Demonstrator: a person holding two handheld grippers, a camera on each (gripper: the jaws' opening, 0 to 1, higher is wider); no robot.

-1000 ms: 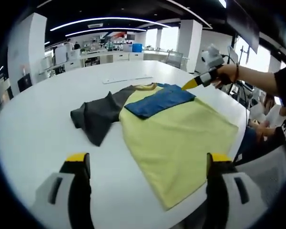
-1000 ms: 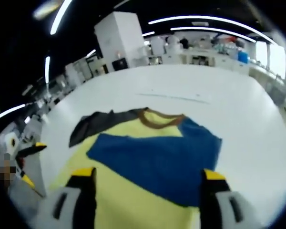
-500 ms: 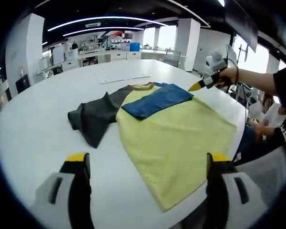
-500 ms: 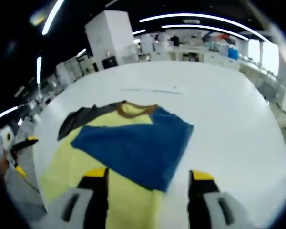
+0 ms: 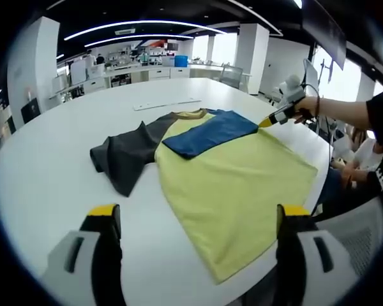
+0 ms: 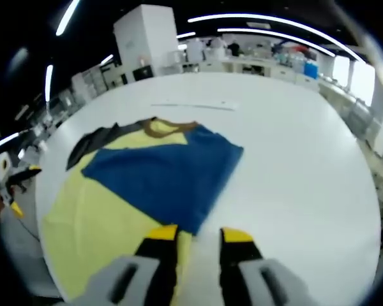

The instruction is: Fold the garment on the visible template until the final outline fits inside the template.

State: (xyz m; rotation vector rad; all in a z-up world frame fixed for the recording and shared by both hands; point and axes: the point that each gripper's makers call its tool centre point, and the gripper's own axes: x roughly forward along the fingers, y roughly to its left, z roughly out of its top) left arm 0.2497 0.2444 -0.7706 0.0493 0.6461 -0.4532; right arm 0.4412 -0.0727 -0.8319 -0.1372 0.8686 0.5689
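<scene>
Right gripper (image 6: 191,234) fingers nearly together at shirt (image 5: 233,175) edge for a fold grab; left gripper (image 5: 195,213) fingers apart, waiting above table (image 5: 45,172).

Both views face the garment (image 5: 230,172) from opposite table (image 5: 45,159) edges.

Open-plan lab: white benches (image 5: 147,73), pillars (image 5: 252,57), strip ceiling lights (image 5: 140,27).

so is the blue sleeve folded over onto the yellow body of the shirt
Yes, in the right gripper view the blue sleeve lies flat across the upper part of the yellow shirt, just below the brown collar.
</scene>
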